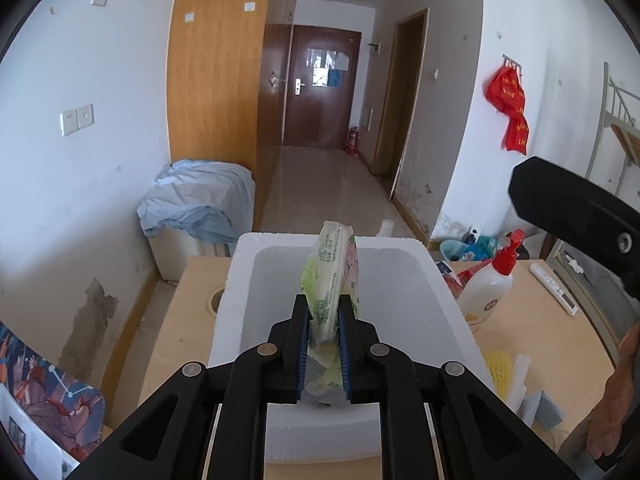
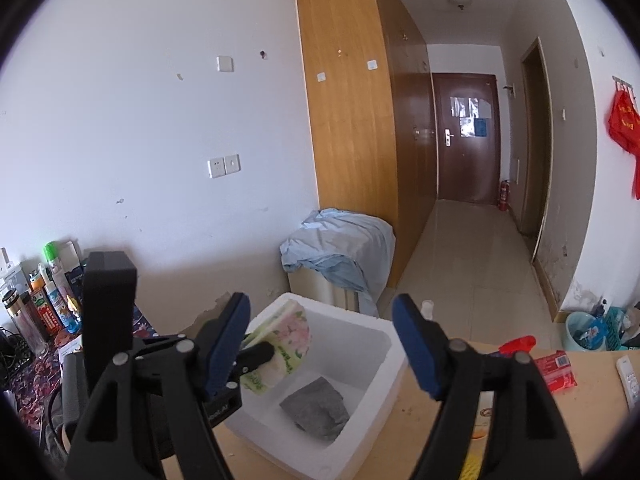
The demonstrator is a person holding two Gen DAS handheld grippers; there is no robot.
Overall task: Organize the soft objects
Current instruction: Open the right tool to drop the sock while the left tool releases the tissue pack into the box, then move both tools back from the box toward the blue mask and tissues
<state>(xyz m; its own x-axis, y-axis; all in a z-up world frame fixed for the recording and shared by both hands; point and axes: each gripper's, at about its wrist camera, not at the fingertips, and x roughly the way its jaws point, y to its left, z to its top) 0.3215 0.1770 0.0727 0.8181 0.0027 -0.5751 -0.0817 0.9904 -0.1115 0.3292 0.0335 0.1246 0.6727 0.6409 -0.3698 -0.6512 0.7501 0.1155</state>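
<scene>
Above foam box (image 1: 440, 292), seemingly clear: tissue pack (image 1: 334, 268)

Soft daylight, sharp focus (fisheye-bent, vignetted edges).

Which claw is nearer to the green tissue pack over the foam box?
Left. The left claw holds the tissue pack between its pads; the right claw stands open and empty beside it, apart.

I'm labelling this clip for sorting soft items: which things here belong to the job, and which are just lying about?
Job:
- green floral tissue pack, between the left gripper's pads
- white foam box
- grey cloth in the box
- yellow sponge

Lying about:
- white pump bottle
- white remote control
- red packet
</scene>
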